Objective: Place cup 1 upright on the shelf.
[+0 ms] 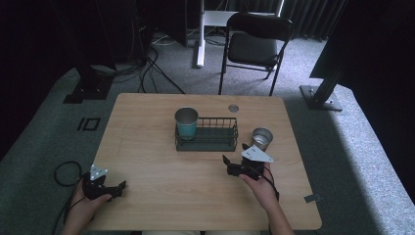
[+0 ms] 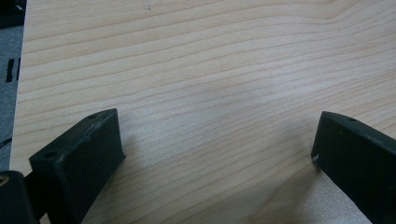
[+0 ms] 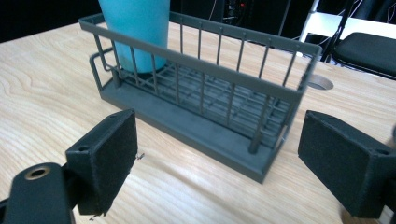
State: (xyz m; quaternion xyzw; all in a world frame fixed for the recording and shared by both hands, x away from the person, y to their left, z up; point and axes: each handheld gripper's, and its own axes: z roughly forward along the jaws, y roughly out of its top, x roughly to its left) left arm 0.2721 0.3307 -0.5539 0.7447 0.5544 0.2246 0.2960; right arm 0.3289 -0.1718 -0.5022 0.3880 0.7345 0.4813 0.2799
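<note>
The right gripper (image 1: 238, 157), jaws spread wide and empty, sits low right of centre, just below the wire rack (image 3: 205, 100). The steel cup (image 1: 262, 138) stands just above it, beside the rack. The left gripper (image 2: 215, 154) gapes over bare table (image 2: 201, 60). A teal cup (image 3: 137, 28) stands in the rack's left end. A chair (image 1: 254, 44) stands behind on grey carpet.

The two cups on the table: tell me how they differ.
The teal cup stands inside the wire rack, at its left end; the silver cup stands on the bare table, right of the rack. The teal cup looks taller and wider. The silver cup is next to the right hand-held gripper. Both are upright and open-topped.
</note>
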